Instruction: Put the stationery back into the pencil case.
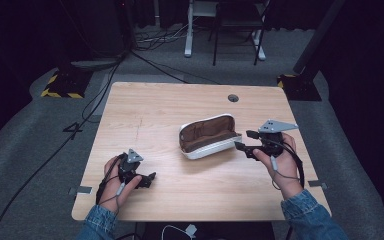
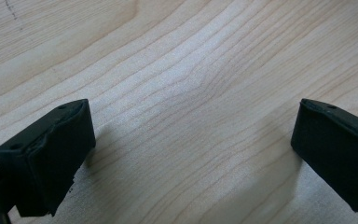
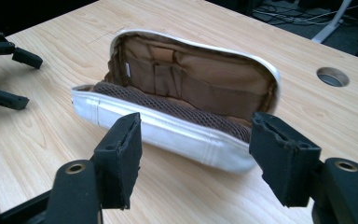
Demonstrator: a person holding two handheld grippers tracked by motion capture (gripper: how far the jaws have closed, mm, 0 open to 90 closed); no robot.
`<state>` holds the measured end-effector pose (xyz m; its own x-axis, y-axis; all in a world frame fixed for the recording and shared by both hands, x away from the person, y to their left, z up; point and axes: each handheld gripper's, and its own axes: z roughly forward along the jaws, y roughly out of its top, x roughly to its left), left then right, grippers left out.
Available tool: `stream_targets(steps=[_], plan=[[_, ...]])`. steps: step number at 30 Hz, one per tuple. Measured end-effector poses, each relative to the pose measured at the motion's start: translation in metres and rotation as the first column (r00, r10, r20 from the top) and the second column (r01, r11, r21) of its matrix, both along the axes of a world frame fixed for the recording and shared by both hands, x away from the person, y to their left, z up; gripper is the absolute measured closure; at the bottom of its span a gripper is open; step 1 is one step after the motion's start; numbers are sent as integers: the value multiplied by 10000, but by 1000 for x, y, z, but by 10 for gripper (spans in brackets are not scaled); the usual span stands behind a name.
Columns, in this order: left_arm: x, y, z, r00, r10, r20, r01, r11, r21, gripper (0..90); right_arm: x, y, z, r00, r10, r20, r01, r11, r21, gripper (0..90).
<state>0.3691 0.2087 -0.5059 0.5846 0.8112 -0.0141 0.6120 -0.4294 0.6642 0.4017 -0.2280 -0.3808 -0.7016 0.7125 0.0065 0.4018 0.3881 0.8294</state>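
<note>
My right gripper (image 1: 243,140) hangs just beside the white pouch (image 1: 207,136), jaws spread with nothing between them. The pouch lies unzipped mid-table (image 1: 170,105). My left gripper (image 1: 147,179) rests well apart, jaws wide over bare wood.

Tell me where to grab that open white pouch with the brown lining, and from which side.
Take the open white pouch with brown lining by its near front wall, the low white edge facing the right tool. Come in level from the pouch's right end, one jaw inside on the mesh, one outside. That wall is thin and upright; the raised back flap looks too floppy for a firm grip.
</note>
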Motion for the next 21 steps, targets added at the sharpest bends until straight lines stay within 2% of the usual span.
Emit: stream_targets(steps=[7,17,21], plan=[[0,0,0,10000,-4,-42,4,10000,11,1,-19,-21,-4,9994,-338,126,340,9992,-213,329],[0,0,0,10000,0,-38,0,10000,8,1,-44,-45,-13,9980,-602,-180,600,9981,-146,278],[0,0,0,10000,2,-38,-2,10000,7,1,-51,-49,-17,9981,-587,-195,585,9983,-82,275]])
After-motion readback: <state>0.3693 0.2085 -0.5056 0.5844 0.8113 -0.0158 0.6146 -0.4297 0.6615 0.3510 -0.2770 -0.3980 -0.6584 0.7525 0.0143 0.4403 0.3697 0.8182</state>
